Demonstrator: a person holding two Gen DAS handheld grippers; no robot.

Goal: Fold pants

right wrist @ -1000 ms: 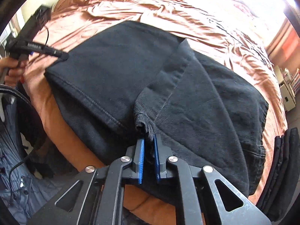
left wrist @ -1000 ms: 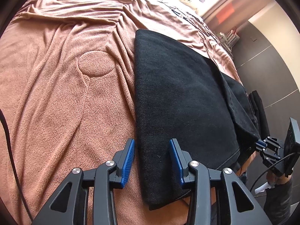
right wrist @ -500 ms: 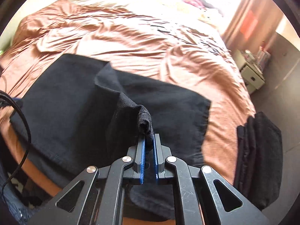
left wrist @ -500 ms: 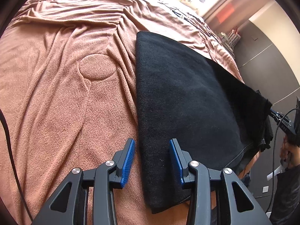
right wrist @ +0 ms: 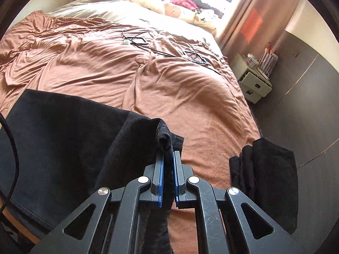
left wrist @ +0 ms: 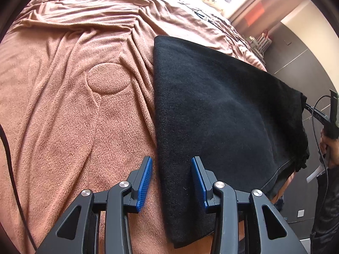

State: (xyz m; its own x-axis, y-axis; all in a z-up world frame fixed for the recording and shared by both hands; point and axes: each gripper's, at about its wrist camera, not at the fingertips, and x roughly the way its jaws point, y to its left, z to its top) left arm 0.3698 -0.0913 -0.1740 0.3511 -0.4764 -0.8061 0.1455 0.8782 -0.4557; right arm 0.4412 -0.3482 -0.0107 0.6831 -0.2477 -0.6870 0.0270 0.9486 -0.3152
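Black pants [left wrist: 222, 110] lie spread across the near edge of a bed covered with a rumpled terracotta blanket [left wrist: 70, 110], their long folded edge running from twelve to six o'clock in the left wrist view. The left tongs [left wrist: 171, 182] hover released, blue pads parted on either side of that edge without pressing it. At three o'clock in the same view, the right tongs [left wrist: 307, 106] pull the far corner of the fabric up off the bed, a hand [left wrist: 328, 148] gripping the handle below. Seen from the right wrist camera, the right tongs [right wrist: 168, 160] are clenched on a bunched hem of the pants [right wrist: 70, 139], the cloth rising in a ridge between the pads. A stack of folded dark garments [right wrist: 269, 175] sits at four o'clock at the bed's edge, and a white nightstand [right wrist: 252, 82] stands beyond at two o'clock.
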